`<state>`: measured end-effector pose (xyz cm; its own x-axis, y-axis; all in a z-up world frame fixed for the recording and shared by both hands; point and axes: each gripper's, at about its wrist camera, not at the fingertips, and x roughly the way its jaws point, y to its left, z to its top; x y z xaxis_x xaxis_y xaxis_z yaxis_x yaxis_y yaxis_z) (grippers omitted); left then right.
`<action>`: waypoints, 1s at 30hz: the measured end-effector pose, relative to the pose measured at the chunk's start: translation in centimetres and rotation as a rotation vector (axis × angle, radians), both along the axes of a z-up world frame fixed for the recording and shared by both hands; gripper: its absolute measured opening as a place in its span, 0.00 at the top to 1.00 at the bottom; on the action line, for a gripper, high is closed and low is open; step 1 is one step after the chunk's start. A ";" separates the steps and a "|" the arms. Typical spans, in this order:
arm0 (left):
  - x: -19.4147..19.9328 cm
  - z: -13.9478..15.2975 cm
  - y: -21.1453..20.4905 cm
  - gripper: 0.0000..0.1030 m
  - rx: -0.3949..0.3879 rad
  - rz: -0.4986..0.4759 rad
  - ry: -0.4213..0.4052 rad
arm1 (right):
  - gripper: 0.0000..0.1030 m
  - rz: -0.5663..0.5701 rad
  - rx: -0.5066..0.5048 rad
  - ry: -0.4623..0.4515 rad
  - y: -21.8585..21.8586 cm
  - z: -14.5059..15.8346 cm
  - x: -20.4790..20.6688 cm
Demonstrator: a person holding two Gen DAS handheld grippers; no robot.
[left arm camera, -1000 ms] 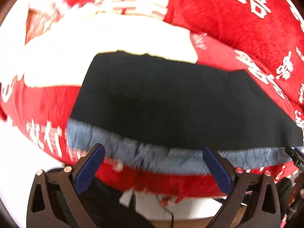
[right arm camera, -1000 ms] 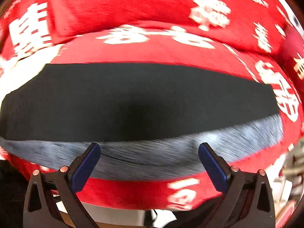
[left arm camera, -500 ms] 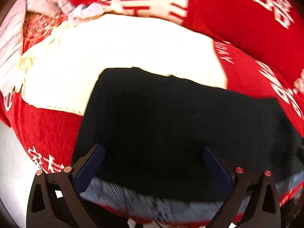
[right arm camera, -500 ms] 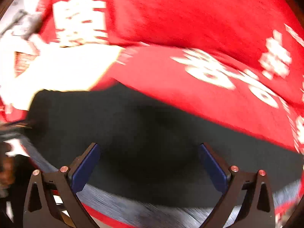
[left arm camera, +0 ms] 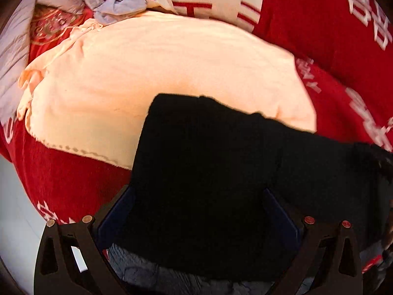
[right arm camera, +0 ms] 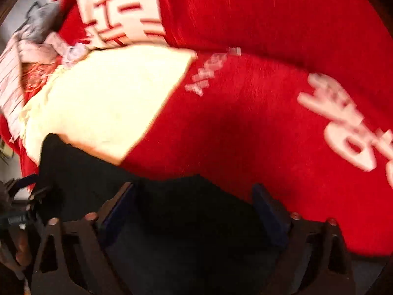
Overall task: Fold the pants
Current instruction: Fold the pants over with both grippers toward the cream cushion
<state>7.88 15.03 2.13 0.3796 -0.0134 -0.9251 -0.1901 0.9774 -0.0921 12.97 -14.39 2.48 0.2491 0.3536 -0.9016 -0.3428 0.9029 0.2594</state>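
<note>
The pants lie across the blanket, their far left corner overlapping a cloth spread on that blanket. The cloth reaches behind and to the left of the pants. Crumpled garments sit at the cloth's far left edge. The left gripper hangs over the near part of the pants, a finger to each side. The right gripper hangs over the pants' far edge, with blanket beyond and to the right
</note>
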 end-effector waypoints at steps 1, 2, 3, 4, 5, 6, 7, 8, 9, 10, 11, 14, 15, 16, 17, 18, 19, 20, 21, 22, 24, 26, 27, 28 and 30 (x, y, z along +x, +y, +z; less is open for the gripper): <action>-0.1 0.4 -0.3 0.00 -0.012 -0.004 -0.009 | 0.09 0.024 0.017 -0.057 -0.2 1.5 -1.1; 0.3 0.6 -0.6 0.00 -0.021 -0.015 -0.016 | 0.09 0.044 0.037 -0.087 -0.3 2.4 -2.0; 0.6 0.5 -1.3 0.00 -0.019 -0.024 -0.014 | 0.09 0.079 0.083 -0.085 -0.3 3.2 -3.0; 1.4 0.2 -1.8 0.00 -0.011 -0.040 -0.005 | 0.09 0.105 0.119 -0.066 0.0 3.3 -3.4; 1.9 0.2 -1.9 0.00 -0.001 -0.048 0.003 | 0.09 0.135 0.143 -0.042 0.5 3.0 -3.6; 1.5 -0.6 -2.4 0.00 0.024 -0.049 0.014 | 0.09 0.168 0.147 -0.016 1.1 2.3 -3.7; 2.1 -1.3 -2.6 0.00 0.068 -0.046 0.030 | 0.09 0.177 0.127 0.000 1.6 1.4 -3.6; 2.6 -1.8 -2.7 0.00 0.103 -0.046 0.038 | 0.09 0.167 0.083 0.013 2.0 0.3 -3.2; 2.2 -1.6 -2.3 0.00 0.110 -0.049 0.034 | 0.09 0.146 0.059 0.035 2.0 -1.2 -2.5; 2.5 -1.6 -2.1 0.00 0.106 -0.048 0.036 | 0.05 0.130 0.078 0.029 2.1 -1.4 -2.4; 2.8 -1.5 -1.9 0.00 0.096 -0.044 0.045 | 0.00 0.126 0.102 0.017 2.1 -1.2 -2.4; 2.5 -0.8 -1.5 0.00 0.080 -0.031 0.049 | 0.00 0.182 -0.017 -0.026 4.1 -0.7 -3.1; 1.5 -0.4 -1.5 0.00 0.065 -0.031 0.038 | 0.00 0.202 -0.051 -0.041 4.5 -0.3 -3.4; 1.0 -0.1 -1.6 0.00 0.044 -0.037 0.025 | 0.00 0.213 -0.046 -0.063 4.6 0.4 -3.9; 0.9 -0.1 -1.8 0.00 0.037 -0.045 0.021 | 0.00 0.210 -0.023 -0.073 4.4 0.8 -4.1; 0.9 -0.4 -2.1 0.00 0.053 -0.050 0.032 | 0.00 0.193 -0.013 -0.071 3.9 0.9 -4.2; 1.0 -1.0 -2.3 0.00 0.085 -0.053 0.053 | 0.01 0.163 -0.045 -0.042 3.5 0.1 -4.0; 1.1 -1.6 -2.6 0.00 0.117 -0.066 0.061 | 0.01 0.154 -0.089 0.009 3.3 -0.9 -3.8; 1.1 -1.5 -2.7 0.00 0.132 -0.071 0.054 | 0.01 0.159 -0.098 0.017 3.4 -1.0 -3.6; 1.0 -1.1 -2.7 0.00 0.139 -0.065 0.064 | 0.01 0.153 -0.115 -0.017 3.4 -0.2 -4.2; 0.4 0.3 -2.8 0.00 0.110 -0.059 0.037 | 0.01 0.120 -0.127 -0.062 3.1 1.4 -5.5; -0.7 1.1 -3.6 0.00 0.098 -0.062 0.012 | 0.01 0.062 -0.127 -0.081 2.4 1.8 -6.7; -1.2 1.0 -4.1 0.00 0.091 -0.065 0.018 | 0.01 0.036 -0.167 -0.054 2.1 1.0 -7.2; -1.6 0.5 -4.9 0.00 0.081 -0.091 0.030 | 0.01 0.028 -0.200 -0.021 1.7 0.0 -7.4; -2.4 -1.2 -7.1 0.00 0.176 -0.149 0.053 | 0.01 -0.007 -0.147 -0.038 0.3 -0.5 -8.1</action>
<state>5.44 7.96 0.97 0.3362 0.0973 -0.9368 -0.0426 0.9952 0.0881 4.82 -14.07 1.99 0.2861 0.2170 -0.9333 -0.3438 0.9324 0.1114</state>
